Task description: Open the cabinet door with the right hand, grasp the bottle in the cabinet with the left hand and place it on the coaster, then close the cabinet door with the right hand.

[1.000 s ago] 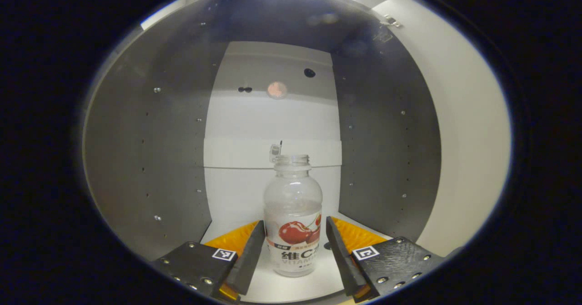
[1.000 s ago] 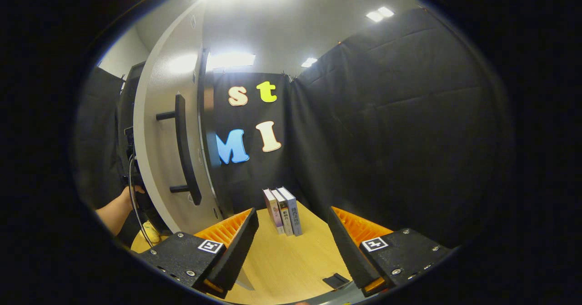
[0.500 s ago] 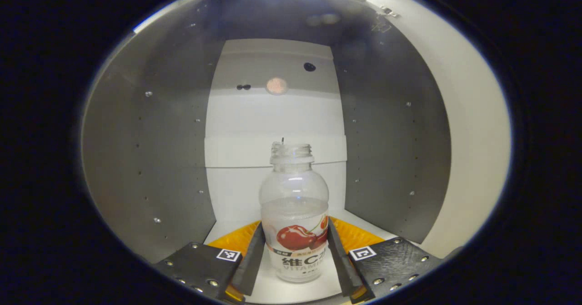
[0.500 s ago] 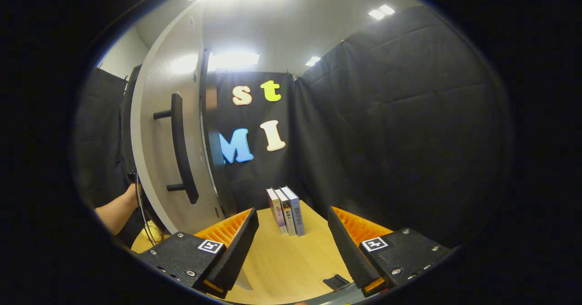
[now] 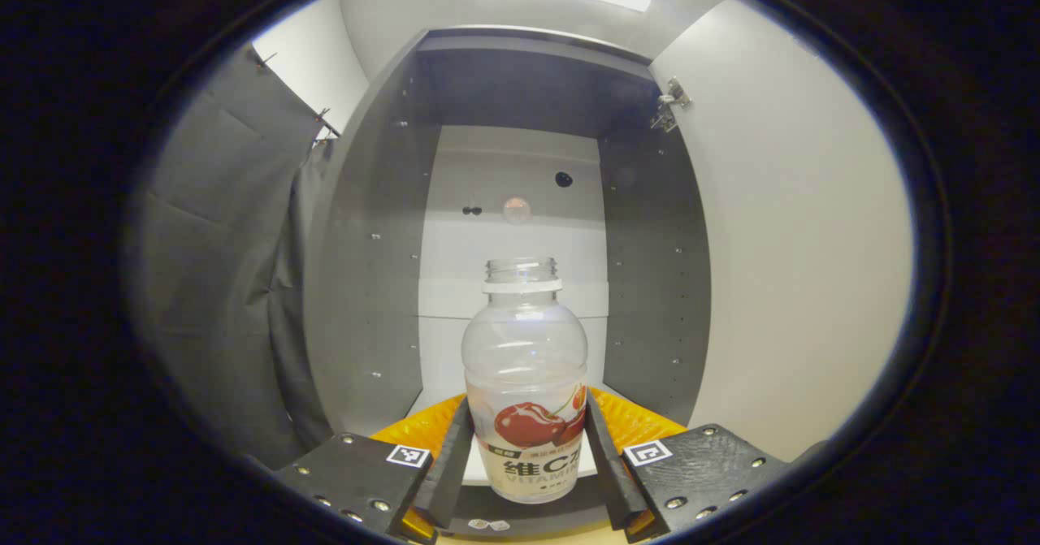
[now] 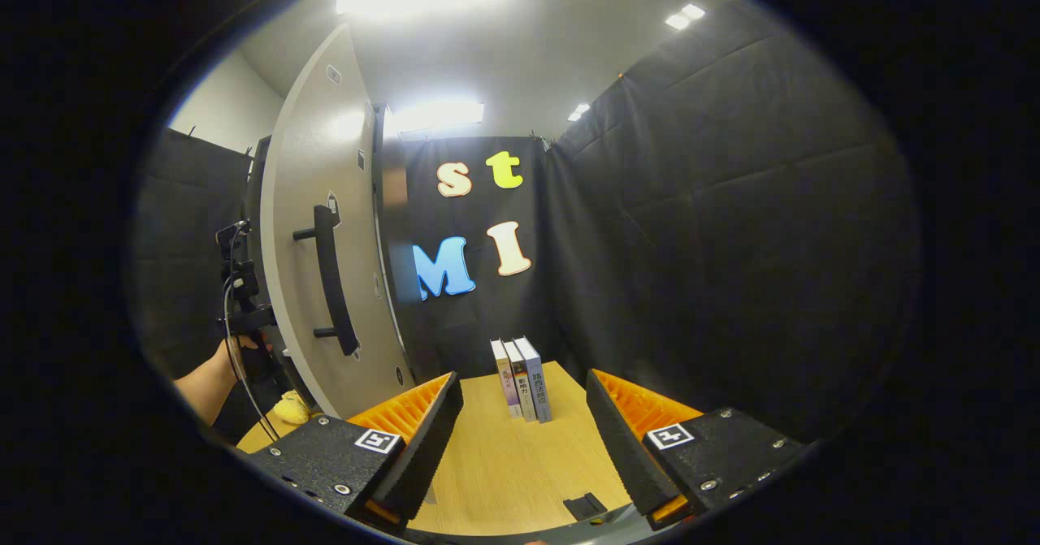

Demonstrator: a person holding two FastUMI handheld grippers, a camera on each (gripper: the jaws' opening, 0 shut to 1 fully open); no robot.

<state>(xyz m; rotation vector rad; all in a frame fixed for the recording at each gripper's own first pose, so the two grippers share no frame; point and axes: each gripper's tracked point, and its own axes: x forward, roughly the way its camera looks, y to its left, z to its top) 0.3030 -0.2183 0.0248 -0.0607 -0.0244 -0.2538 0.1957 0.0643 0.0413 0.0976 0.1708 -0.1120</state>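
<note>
Cabinet door (image 6: 325, 228) open; capless drink bottle (image 5: 526, 399) clamped in left gripper (image 5: 524, 464), outside cabinet. Right gripper (image 6: 520, 439) agape, empty. Coaster placement, door closing pending.

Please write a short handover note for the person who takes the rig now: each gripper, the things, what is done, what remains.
Left gripper: shut on the bottle, upright and uncapped, held in front of the cabinet.
Right gripper: open, holds nothing, above the wooden table.
Cabinet door: open; its handle is free.
Done: door opened, bottle grasped.
Left: set the bottle on the coaster, then close the door with the right gripper.
</note>
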